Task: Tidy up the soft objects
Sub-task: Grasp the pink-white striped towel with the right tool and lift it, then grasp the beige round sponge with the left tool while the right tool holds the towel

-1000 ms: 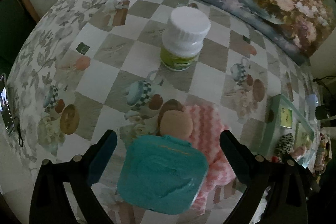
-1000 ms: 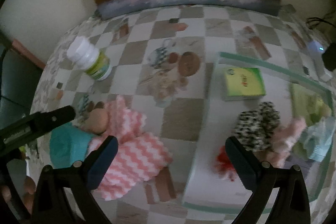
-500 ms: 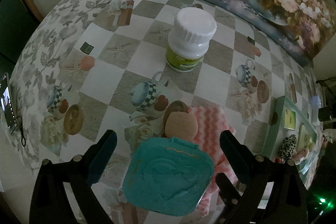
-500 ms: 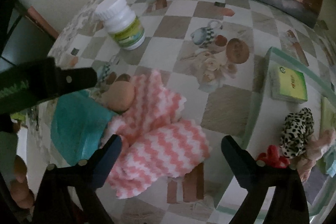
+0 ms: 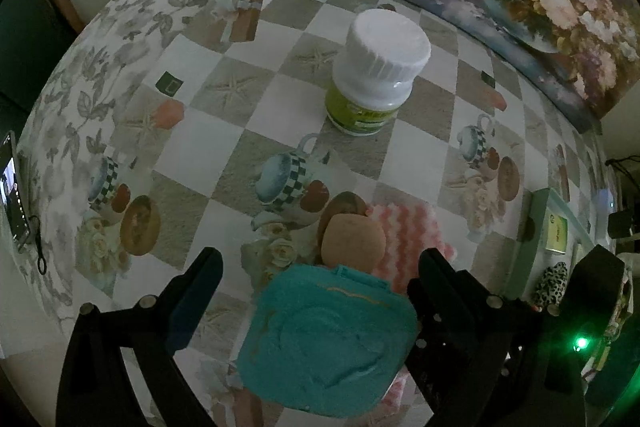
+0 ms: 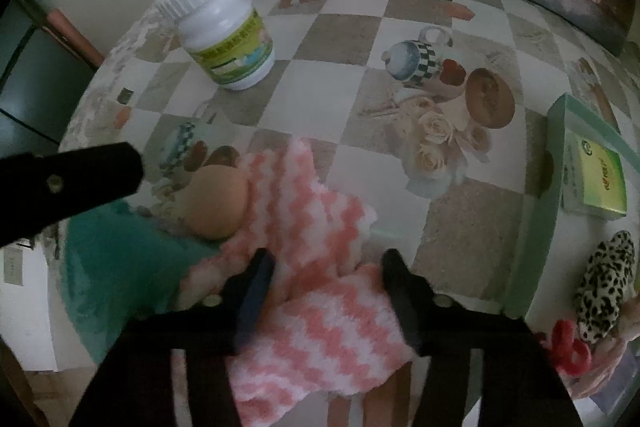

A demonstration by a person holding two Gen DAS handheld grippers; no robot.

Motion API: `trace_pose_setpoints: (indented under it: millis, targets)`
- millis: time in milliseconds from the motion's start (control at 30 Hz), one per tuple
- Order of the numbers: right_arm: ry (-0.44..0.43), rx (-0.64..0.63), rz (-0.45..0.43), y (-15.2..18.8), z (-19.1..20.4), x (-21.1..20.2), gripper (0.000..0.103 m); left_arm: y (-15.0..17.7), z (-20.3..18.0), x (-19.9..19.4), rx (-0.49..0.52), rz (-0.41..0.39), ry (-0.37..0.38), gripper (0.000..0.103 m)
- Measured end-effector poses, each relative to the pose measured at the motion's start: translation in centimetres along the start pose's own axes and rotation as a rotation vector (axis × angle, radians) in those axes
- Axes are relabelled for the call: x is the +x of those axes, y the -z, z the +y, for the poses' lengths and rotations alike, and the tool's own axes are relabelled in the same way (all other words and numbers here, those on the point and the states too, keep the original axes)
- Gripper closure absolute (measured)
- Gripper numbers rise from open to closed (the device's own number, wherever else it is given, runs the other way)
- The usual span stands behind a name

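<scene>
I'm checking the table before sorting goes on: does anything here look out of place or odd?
The hard white pill bottle stands upright and alone on the tablecloth, an odd one among soft things. The pink-and-white cloth lies crumpled, partly under the tan round sponge beside the teal pad. Nothing looks spilled or damaged.
</scene>
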State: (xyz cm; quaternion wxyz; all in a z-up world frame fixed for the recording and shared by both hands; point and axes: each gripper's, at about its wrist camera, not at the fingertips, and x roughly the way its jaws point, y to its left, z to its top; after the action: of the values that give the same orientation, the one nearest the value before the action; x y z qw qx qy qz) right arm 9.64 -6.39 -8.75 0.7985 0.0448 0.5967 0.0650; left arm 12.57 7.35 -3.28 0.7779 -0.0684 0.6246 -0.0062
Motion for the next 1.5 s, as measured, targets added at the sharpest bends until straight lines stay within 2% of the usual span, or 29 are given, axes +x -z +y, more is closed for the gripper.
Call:
trace_pose_setpoints:
  millis: [100, 167, 300, 567, 733, 933, 1167, 1300, 1500]
  targets:
    - [0.007, -0.023, -0.01, 0.1, 0.4, 0.1, 0.067, 0.0, -0.1, 0.1, 0.004, 0.0, -0.009, 0.005]
    - [0.01, -0.036, -0.015, 0.1, 0.6, 0.2, 0.072, 0.1, -0.1, 0.1, 0.004, 0.002, -0.004, 0.005]
    - [-0.059, -0.02, -0.02, 0.1, 0.2, -0.3, 0.084, 0.1, -0.1, 0.1, 0.004, 0.0, -0.005, 0.005]
    - [-0.185, 0.074, -0.078, 0.0, -2.4, -3.0, 0.085, 0.2, -0.2, -0.4, -0.005, -0.015, 0.006, 0.005]
    - [-0.231, 0.119, -0.158, -0.2, -3.5, -6.1, 0.085, 0.2, -0.3, -1.3, -0.019, -0.04, 0.031, 0.005]
    - [-0.245, 0.179, -0.238, 0.1, -6.1, -9.7, 0.085, 0.4, -1.4, -2.5, -0.009, -0.071, 0.051, 0.005]
    - [-0.265, 0.261, -0.312, 0.5, -9.5, -12.6, 0.085, 0.7, -3.8, -2.8, 0.061, -0.078, 0.081, 0.005]
    - [-0.229, 0.314, -0.332, 0.9, -11.8, -13.4, 0.085, 0.2, -4.5, -1.1, 0.076, -0.025, 0.025, 0.005]
    - [-0.191, 0.35, -0.303, 0.8, -13.5, -12.2, 0.085, -1.5, -5.9, 2.1, 0.153, 0.08, -0.033, 0.008]
